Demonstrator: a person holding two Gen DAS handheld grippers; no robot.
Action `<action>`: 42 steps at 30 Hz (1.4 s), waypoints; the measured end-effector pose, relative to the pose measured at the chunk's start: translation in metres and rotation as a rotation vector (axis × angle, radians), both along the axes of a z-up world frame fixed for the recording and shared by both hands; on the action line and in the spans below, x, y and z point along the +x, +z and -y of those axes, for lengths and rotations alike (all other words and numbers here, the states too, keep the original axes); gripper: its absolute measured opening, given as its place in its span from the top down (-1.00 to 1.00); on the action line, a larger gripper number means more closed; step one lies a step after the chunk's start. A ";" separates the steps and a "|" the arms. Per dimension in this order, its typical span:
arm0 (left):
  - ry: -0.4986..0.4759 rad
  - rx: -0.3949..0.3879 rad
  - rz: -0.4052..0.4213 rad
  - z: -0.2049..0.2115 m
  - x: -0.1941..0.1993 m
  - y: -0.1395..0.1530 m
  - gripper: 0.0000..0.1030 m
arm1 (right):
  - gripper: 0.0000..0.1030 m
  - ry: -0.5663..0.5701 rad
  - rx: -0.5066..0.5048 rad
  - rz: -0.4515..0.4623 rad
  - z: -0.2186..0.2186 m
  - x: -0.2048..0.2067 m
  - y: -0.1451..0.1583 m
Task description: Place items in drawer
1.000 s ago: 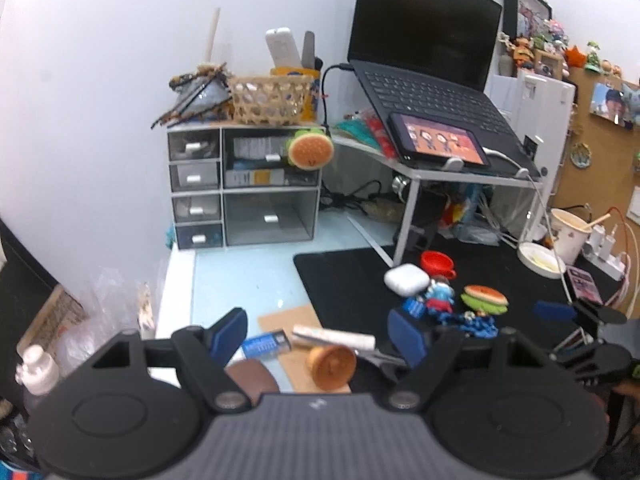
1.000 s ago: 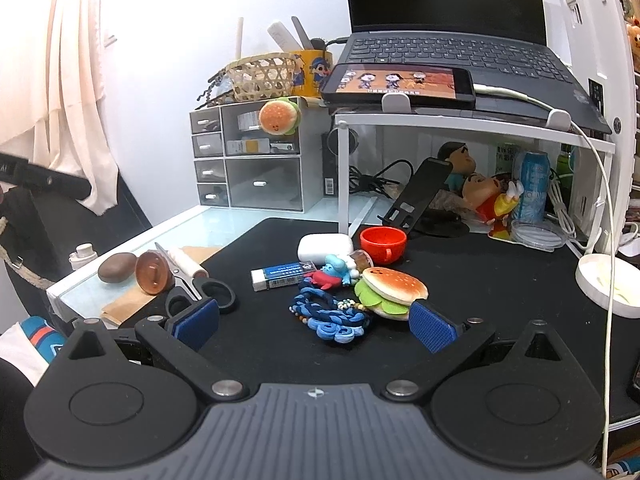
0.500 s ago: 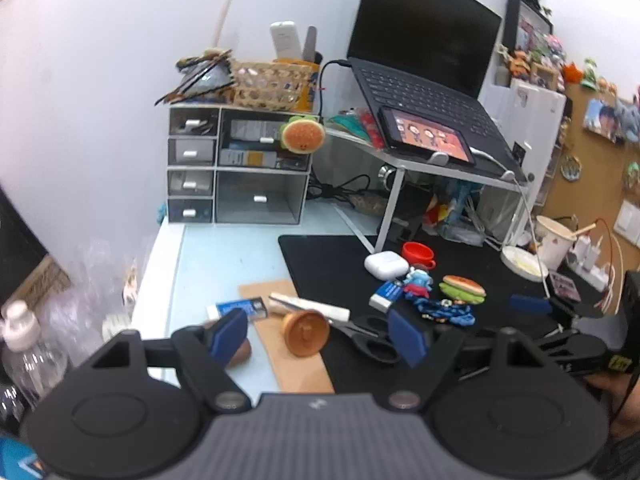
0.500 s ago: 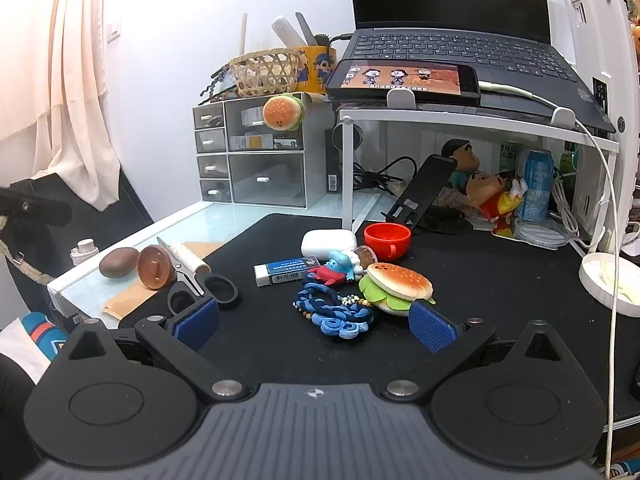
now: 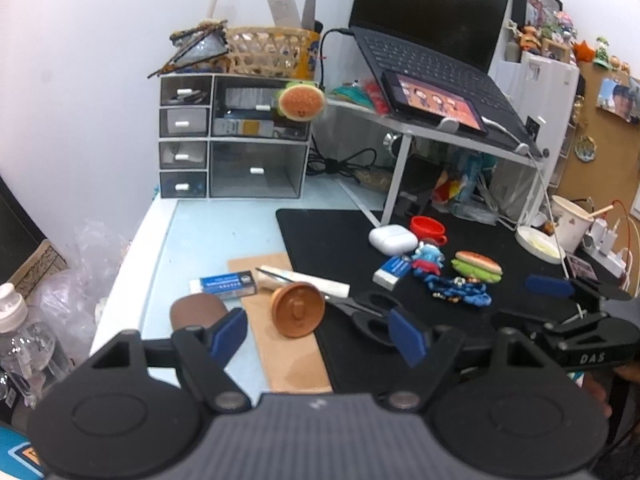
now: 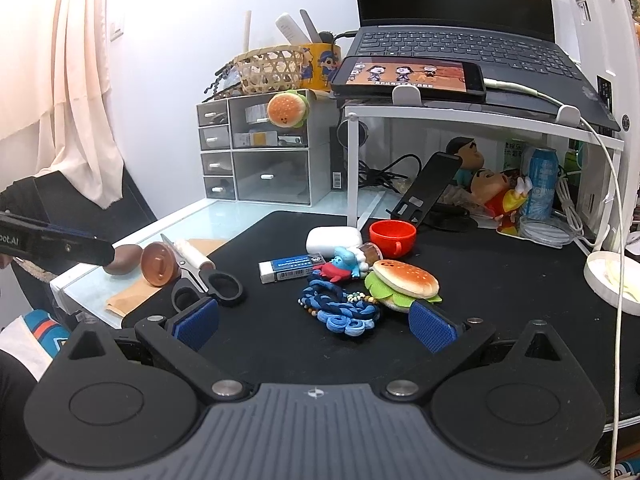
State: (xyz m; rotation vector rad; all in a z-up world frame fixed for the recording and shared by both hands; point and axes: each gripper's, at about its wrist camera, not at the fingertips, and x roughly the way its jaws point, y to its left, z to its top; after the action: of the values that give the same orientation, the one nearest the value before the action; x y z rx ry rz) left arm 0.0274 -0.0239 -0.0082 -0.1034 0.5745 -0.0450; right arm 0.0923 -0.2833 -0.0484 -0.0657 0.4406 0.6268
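The grey drawer unit (image 5: pixel 234 136) (image 6: pixel 256 152) stands at the back left of the desk with every drawer shut. Loose items lie on the black mat (image 5: pixel 332 236): a white earbud case (image 6: pixel 334 240), a red cup (image 6: pixel 392 236), a blue-label eraser (image 6: pixel 290 267), a blue figurine (image 6: pixel 340 264), a burger toy (image 6: pixel 404 280) and a blue braided cord (image 6: pixel 340 312). My right gripper (image 6: pixel 314 324) is open just before the cord. My left gripper (image 5: pixel 318 334) is open, low over a round wooden stamp (image 5: pixel 297 310) and black scissors (image 5: pixel 372 320). Neither holds anything.
A second eraser (image 5: pixel 227 285) and a brown egg-shaped object (image 5: pixel 196 310) lie on the glass desk edge. A laptop (image 5: pixel 432 52) and phone sit on a white riser (image 6: pixel 472 120) at the back right. A basket (image 5: pixel 266 50) tops the drawers. A white dish (image 6: pixel 612 280) is at the right.
My left gripper has dropped lower and come in toward the desk's left edge. The right gripper has hardly moved. Both stay open and no item has shifted.
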 end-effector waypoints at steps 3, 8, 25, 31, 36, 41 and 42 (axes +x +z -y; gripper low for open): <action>0.001 0.000 -0.003 0.000 0.000 -0.001 -0.56 | -1.00 0.000 -0.001 -0.001 -0.001 0.000 -0.001; 0.003 0.004 -0.006 0.001 0.000 0.001 -0.56 | -1.00 0.009 -0.002 -0.002 -0.002 0.000 -0.001; 0.033 0.015 -0.028 0.004 0.000 0.003 -0.56 | -1.00 0.019 0.013 0.006 0.003 -0.006 0.003; 0.032 0.025 -0.030 0.008 -0.003 0.005 -0.56 | -1.00 0.022 0.019 0.010 0.005 -0.008 0.005; 0.030 0.033 -0.040 0.009 -0.005 0.004 -0.57 | -1.00 0.024 0.022 0.015 0.003 -0.007 0.007; 0.031 0.027 -0.042 0.009 -0.007 0.003 -0.57 | -1.00 0.026 0.023 0.017 0.002 -0.008 0.008; 0.031 0.027 -0.044 0.009 -0.007 0.003 -0.57 | -1.00 0.026 0.023 0.017 0.002 -0.008 0.009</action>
State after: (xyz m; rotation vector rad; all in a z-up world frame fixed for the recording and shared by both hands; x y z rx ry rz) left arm 0.0202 -0.0327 -0.0052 -0.0873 0.6168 -0.0051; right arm 0.0844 -0.2856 -0.0398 -0.0548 0.4162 0.6565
